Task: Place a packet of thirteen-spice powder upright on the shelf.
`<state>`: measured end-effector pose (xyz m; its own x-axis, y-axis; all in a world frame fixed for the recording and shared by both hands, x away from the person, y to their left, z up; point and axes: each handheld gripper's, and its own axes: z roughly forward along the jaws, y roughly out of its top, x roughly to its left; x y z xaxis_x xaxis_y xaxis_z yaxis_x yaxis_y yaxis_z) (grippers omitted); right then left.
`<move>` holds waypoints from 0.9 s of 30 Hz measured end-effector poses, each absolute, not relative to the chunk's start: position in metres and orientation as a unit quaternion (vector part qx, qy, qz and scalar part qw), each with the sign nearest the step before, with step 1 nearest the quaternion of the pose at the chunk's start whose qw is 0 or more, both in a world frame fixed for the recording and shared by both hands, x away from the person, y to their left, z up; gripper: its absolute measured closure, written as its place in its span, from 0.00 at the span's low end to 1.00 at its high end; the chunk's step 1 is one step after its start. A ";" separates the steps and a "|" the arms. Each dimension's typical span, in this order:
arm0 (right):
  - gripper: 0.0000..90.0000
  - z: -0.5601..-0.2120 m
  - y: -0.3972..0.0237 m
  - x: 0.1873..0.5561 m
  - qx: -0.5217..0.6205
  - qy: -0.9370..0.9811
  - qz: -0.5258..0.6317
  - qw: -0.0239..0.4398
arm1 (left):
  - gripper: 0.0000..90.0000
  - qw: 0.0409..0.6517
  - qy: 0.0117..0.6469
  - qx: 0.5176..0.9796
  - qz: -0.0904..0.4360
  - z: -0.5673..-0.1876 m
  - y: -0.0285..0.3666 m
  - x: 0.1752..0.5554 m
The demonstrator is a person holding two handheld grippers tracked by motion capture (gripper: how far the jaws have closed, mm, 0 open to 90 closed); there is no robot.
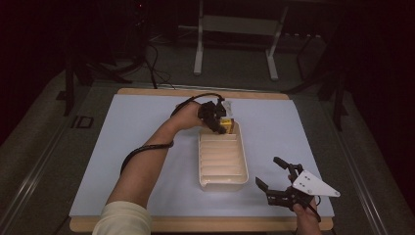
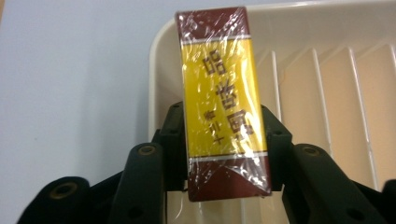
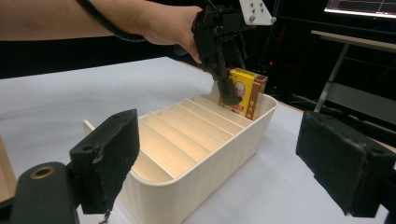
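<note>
Left gripper view: box (image 2: 224,102) clamped between left gripper (image 2: 224,154) fingers; right gripper (image 3: 233,163) wide.

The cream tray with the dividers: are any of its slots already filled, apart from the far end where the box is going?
No. In the right gripper view the tray has bare slots; the yellow box held by the left claw sits at its far end.

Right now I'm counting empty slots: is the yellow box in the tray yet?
Partly in: the box stands in the tray's far end slot, left tool gripping it.
</note>
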<state>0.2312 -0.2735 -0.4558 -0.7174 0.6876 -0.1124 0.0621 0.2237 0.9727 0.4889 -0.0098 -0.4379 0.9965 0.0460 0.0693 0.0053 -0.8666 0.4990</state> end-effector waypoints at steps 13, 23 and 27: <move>0.15 -0.456 -0.273 0.232 0.257 0.734 0.566 0.274 | 0.67 0.313 0.031 0.949 0.032 -0.423 0.009 0.482; 0.15 -0.456 -0.272 0.232 0.257 0.734 0.565 0.275 | 0.67 0.321 0.036 0.945 0.040 -0.414 0.023 0.474; 0.15 -0.456 -0.272 0.232 0.257 0.734 0.565 0.275 | 0.67 0.319 0.049 0.946 0.042 -0.409 0.028 0.471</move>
